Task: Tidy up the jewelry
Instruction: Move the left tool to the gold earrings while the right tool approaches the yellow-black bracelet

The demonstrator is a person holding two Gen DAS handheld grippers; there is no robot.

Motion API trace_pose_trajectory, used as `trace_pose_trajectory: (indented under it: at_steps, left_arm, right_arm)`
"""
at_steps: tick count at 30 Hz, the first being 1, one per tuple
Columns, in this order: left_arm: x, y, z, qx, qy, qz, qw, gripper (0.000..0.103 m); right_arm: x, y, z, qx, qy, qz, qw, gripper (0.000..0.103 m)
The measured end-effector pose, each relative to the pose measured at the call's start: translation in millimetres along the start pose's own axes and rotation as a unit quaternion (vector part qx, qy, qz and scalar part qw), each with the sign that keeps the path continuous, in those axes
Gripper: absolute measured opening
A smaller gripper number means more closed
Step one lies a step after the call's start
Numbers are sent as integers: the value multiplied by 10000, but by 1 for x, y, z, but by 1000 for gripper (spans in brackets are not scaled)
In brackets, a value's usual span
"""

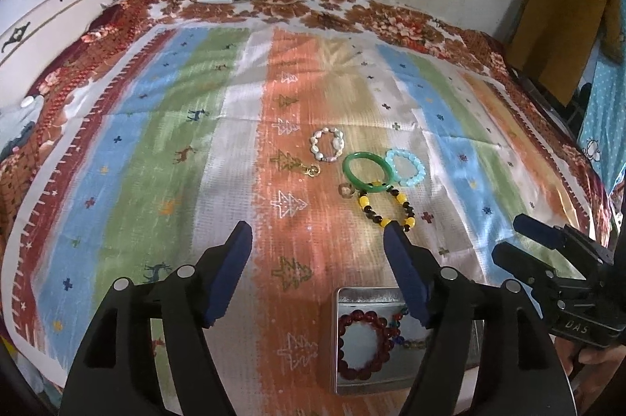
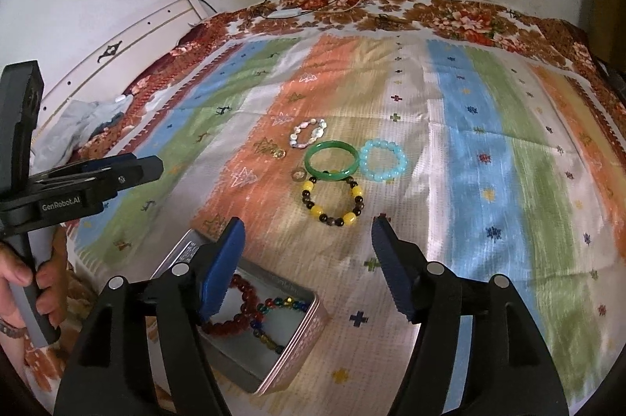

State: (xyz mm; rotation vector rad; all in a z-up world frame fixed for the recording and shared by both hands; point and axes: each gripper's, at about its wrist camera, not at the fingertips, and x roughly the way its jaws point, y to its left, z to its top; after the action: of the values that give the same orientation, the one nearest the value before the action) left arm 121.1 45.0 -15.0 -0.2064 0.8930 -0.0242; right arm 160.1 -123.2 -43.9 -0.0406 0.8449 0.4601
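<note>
Both grippers — left gripper, right gripper — hover wide open, empty. Nearest loose: yellow-and-black beaded bracelet; pinch one bead side (lift clear), toward open silver tin.

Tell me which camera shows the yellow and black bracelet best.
The right wrist view. The yellow and black bracelet lies whole and unobstructed on the cloth, just below the green bangle. In the left wrist view the left gripper's finger hides its near edge.
</note>
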Motion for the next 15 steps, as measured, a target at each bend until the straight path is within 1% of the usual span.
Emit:
trace_pose_trajectory:
  at_steps: [5,10,15]
  left_arm:
    - [9,-4,11,121,-1,119,9999,74]
    - [24,-5,27,156,57,46,9999,74]
    - [38,-6,34,139,188,-18,9997,75]
  right_arm:
    - [7,-6,9,90,51,11,9999,68]
    - [19,-12,13,86,208,-126,9997,69]
    - [29,-20,19,180,295,-113,9993,69]
